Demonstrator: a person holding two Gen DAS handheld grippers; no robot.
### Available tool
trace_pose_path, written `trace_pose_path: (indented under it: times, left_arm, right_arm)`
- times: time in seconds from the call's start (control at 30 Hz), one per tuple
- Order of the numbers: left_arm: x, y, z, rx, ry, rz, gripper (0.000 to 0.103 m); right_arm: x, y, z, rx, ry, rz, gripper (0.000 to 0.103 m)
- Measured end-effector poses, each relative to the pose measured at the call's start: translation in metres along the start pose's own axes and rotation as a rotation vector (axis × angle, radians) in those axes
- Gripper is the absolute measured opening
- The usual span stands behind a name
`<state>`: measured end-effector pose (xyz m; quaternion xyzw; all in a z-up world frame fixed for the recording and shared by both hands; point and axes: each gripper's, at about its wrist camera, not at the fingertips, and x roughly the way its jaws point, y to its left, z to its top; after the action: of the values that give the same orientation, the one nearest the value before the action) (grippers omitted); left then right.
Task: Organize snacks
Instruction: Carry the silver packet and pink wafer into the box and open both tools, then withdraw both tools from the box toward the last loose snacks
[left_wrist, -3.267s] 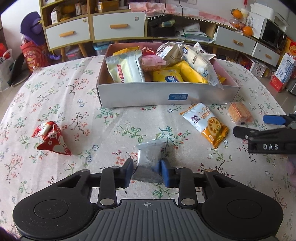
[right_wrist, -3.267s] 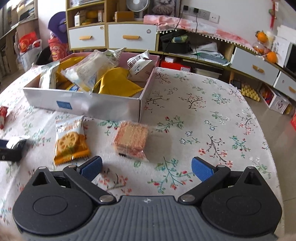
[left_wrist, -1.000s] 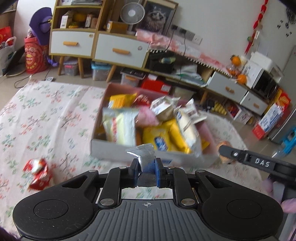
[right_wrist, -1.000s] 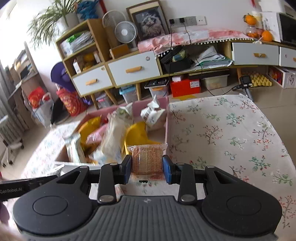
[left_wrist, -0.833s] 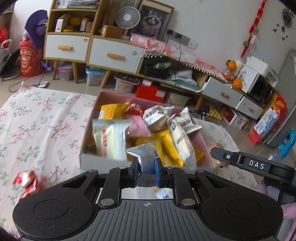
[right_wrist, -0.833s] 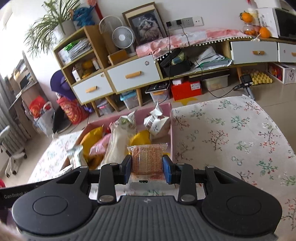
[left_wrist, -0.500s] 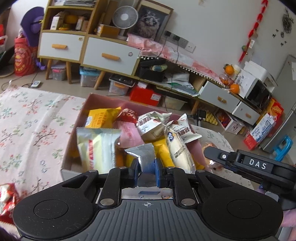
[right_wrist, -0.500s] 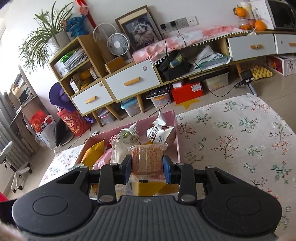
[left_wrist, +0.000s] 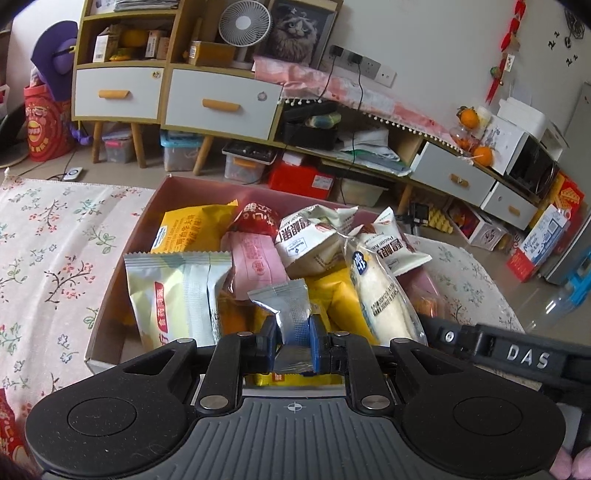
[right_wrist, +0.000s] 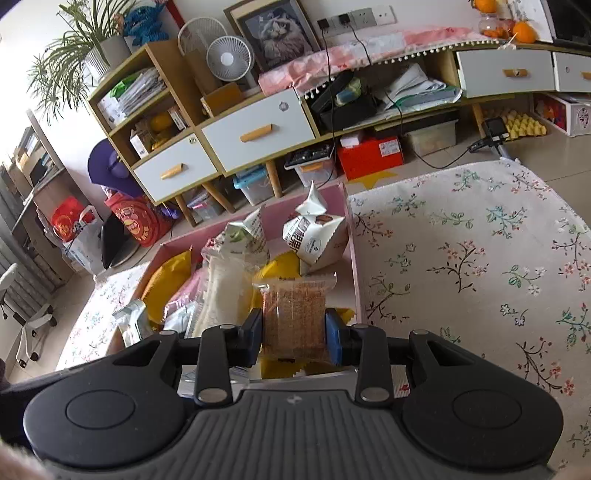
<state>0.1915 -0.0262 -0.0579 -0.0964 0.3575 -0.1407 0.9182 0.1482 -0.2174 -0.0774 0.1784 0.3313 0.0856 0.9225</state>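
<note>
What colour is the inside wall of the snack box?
Pink; the snack box's inner wall shows best in the left wrist view.

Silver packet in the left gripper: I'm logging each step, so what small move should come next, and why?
Probably open the left gripper and drop the silver packet. It is pinched between the pads directly above the snack-filled box, so no further travel looks needed. The right gripper likewise holds its cracker pack over the box.

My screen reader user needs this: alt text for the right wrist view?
The right gripper clamps a clear-wrapped biscuit pack above a pink box crowded with snack packets, on a floral tablecloth.
</note>
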Motion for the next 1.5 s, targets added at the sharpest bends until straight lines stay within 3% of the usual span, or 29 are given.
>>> trace_pose_path:
  times: [0.43,0.6,0.83,0.97,1.0,1.13,1.37,1.5]
  left_arm:
    - [0.007,0.005,0.0,0.017,0.006,0.032,0.021]
    - [0.003,-0.001,-0.001,0.047,0.024,0.033,0.022]
    - [-0.01,-0.007,-0.003,0.09,0.033,0.034,0.043]
    - [-0.024,-0.011,-0.004,0.125,0.023,0.028,0.055]
    - [-0.027,-0.012,-0.005,0.132,0.02,0.027,0.057]
    - [-0.042,-0.017,-0.008,0.152,0.022,0.023,0.076]
    - [-0.067,-0.018,-0.017,0.221,0.054,0.046,0.086]
    - [-0.077,-0.011,-0.019,0.208,0.079,0.056,0.09]
  right_arm:
    - [0.004,0.004,-0.003,-0.038,0.011,-0.007,0.033]
    - [0.002,0.007,-0.002,-0.044,0.013,-0.016,0.04]
    - [-0.008,0.004,0.002,-0.021,-0.01,-0.015,0.053]
    - [-0.016,0.005,0.001,-0.033,-0.021,-0.008,0.071]
    - [-0.019,0.006,0.001,-0.041,-0.024,-0.01,0.072]
    - [-0.027,0.009,0.002,-0.058,-0.027,-0.012,0.079]
    - [-0.04,0.006,-0.003,-0.082,-0.021,-0.071,0.09]
    - [-0.048,0.005,-0.007,-0.119,-0.01,-0.117,0.094]
